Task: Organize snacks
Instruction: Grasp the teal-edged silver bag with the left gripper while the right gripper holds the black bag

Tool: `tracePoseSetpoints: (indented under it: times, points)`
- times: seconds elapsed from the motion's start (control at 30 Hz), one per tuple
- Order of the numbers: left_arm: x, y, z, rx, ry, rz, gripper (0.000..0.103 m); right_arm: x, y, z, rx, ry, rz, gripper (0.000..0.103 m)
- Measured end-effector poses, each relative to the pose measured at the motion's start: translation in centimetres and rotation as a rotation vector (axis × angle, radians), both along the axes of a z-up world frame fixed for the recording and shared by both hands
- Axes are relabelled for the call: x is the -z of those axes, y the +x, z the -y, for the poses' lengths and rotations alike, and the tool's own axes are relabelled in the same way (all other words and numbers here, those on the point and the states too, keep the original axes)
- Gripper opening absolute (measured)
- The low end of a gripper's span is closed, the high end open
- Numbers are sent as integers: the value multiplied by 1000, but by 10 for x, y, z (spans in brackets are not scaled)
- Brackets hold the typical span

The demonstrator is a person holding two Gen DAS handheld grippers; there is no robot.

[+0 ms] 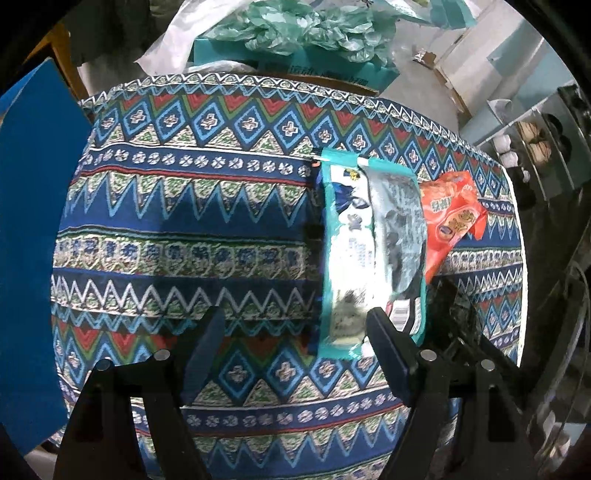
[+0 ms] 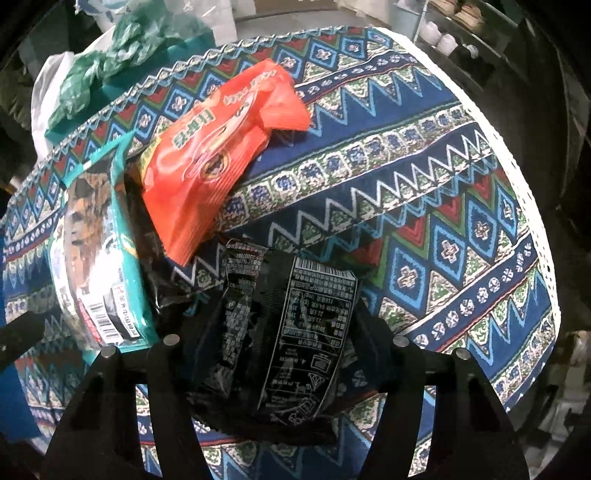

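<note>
Your surface (image 1: 192, 206) wears a woven cloth of blue, red and green zigzag bands, with a blue panel (image 1: 33, 258) at its left and crumpled green plastic bags (image 1: 314, 33) behind. Three snack packs lie on it: one glossy teal pouch (image 1: 369, 251), one crinkled orange packet (image 2: 207, 155) and one black foil packet (image 2: 288, 332). Your left claw (image 1: 291, 332) stands wide and empty, one finger just beside the pouch; your right claw (image 2: 284, 354) flanks the black packet, grip indeterminate.
</note>
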State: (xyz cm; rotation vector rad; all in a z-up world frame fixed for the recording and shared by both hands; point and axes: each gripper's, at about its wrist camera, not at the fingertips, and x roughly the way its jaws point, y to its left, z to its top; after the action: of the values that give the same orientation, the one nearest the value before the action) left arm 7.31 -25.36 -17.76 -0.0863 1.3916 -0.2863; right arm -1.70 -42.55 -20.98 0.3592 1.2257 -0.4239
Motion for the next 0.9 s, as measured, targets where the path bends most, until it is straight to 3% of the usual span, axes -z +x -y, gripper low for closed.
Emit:
tracePoseSetpoints:
  times: [0.17, 0.33, 0.57, 0.9]
  points:
    - [0, 13, 12, -31, 3, -1, 85, -24, 1, 14, 14, -1, 46, 64]
    - [3, 27, 30, -78, -50, -55, 88, -39, -6, 19, 21, 12, 80, 64]
    - [7, 34, 57, -71, -27, -62, 88, -53, 1, 20, -10, -25, 103, 64]
    - [20, 43, 91, -62, 19, -60, 90, -55, 1, 25, 10, 6, 127, 64]
